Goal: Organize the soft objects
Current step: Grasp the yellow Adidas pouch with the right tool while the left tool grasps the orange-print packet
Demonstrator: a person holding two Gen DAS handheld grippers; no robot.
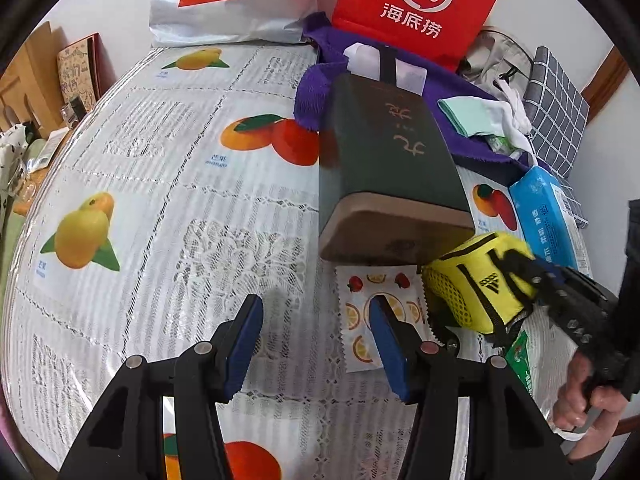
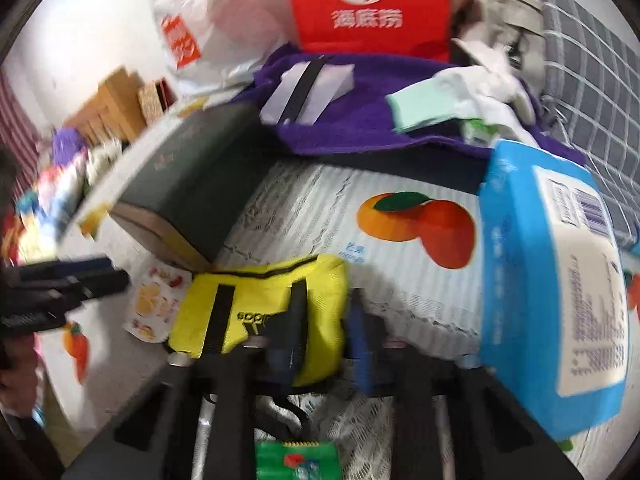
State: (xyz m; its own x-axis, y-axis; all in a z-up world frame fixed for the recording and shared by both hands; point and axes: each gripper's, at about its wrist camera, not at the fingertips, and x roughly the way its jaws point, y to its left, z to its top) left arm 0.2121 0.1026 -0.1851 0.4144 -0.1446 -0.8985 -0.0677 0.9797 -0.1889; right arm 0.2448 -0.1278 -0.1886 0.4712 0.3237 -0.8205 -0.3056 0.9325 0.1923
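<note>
So the right gripper (image 2: 320, 332) is clamped on a little yellow pouch (image 2: 260, 312), pinching it at one end so the rest of the soft bag sticks out toward the left, and it looks slightly lifted or dragged rather than sitting flat, though the right wrist view is too blurry to be sure. My guess is the pouch is the soft thing getting sorted right now, grabbed at the edge because that's where the fabric bunches easily. The left gripper (image 1: 316, 344) is spread apart with nothing in it, hovering low over the counter (image 1: 160, 160), with one pad over a small fruit-print packet (image 1: 380, 312), probably just waiting its turn. Just past the pouch a dark green box (image 1: 392, 168) lies on its side, and a blue tissue pack (image 2: 552, 280) sits just to the right. Further back there's a purple towel (image 2: 360, 128) with a mint green cloth (image 2: 420, 108) and some white fabric piled on it, which could be the pile for soft stuff, but that's a guess. Behind that a red paper bag (image 1: 416, 4) and a silver shopping bag (image 1: 228, 0) lean on the wall, and a gray checked cushion (image 1: 556, 112) sits at the far right. The counter has a lacy cloth printed with mangoes, and it's pretty cluttered overall.
</note>
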